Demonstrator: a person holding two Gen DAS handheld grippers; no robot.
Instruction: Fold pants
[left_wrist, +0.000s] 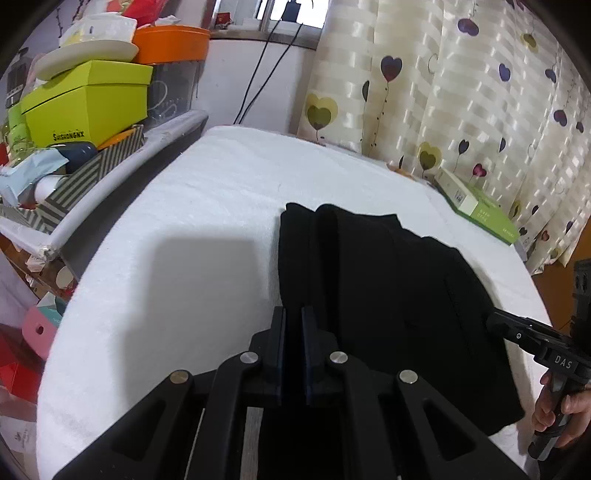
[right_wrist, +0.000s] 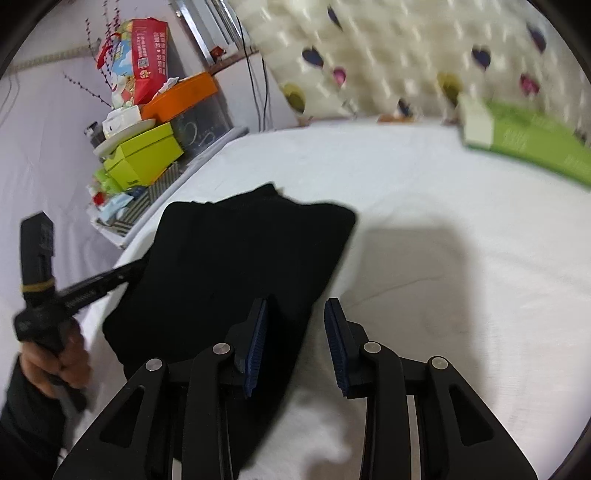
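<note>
Black folded pants (left_wrist: 388, 295) lie on a white padded table (left_wrist: 203, 206). In the left wrist view my left gripper (left_wrist: 293, 317) sits at their left edge, fingers nearly together with dark cloth between them. The right wrist view shows the same pants (right_wrist: 240, 258) and my right gripper (right_wrist: 295, 310) open above their right edge, one finger over the cloth and one over the white table (right_wrist: 443, 258). The left gripper (right_wrist: 110, 277) touches the pants' far-left edge there. The right gripper (left_wrist: 517, 332) appears at the pants' right side.
A green and white box (left_wrist: 476, 206) lies at the table's far right by a heart-patterned curtain (left_wrist: 461, 92). A shelf stacked with a lime box (left_wrist: 85, 107) and other clutter borders the left. A hand (right_wrist: 55, 354) grips the left tool's handle.
</note>
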